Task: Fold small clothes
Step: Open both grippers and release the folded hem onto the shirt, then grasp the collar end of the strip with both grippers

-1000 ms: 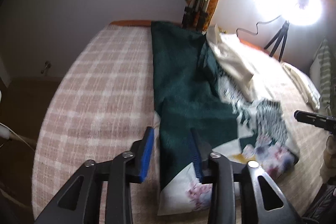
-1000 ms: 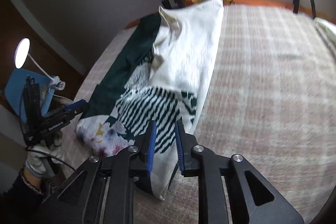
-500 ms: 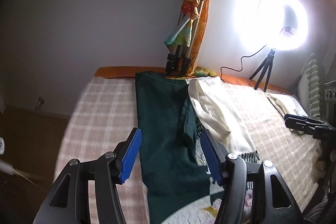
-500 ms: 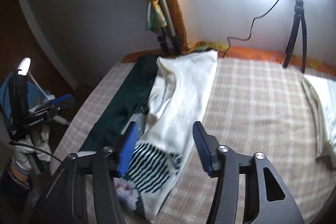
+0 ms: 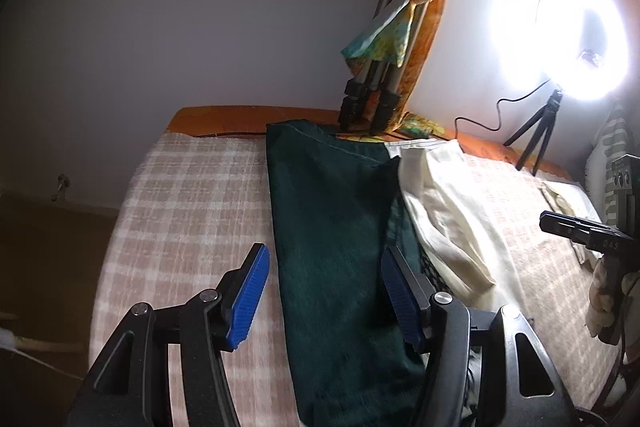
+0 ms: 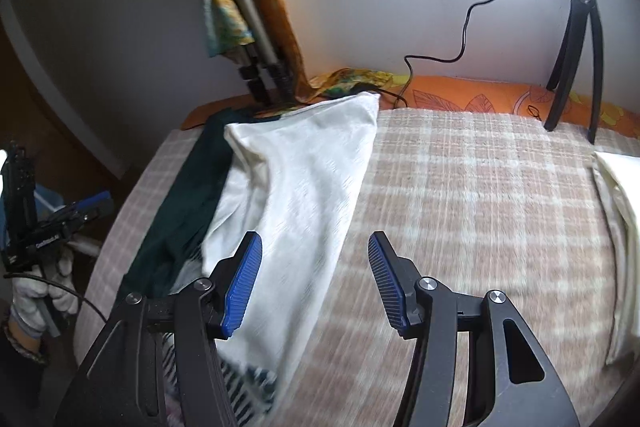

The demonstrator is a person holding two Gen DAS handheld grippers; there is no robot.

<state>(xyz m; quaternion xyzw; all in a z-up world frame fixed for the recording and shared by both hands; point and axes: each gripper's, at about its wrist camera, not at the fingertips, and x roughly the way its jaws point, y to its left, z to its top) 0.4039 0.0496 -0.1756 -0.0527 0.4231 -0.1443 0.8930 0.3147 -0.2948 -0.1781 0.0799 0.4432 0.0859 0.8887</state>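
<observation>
A garment lies lengthwise on the checked bed: a dark green half and a cream-white half, also seen as white cloth and green cloth in the right wrist view. A striped, patterned part shows at its near end. My left gripper is open and empty above the green half. My right gripper is open and empty above the white half's right edge. Each gripper appears in the other's view, the right one and the left one.
A folded tripod draped with orange cloth leans on the wall at the bed's far edge. A ring light on a small tripod stands at the far right with its cable. Another cream cloth lies at the right edge.
Both grippers have opened wide, let go of the garment's near end and lifted back, so the views now take in the wall and far end of the bed.
</observation>
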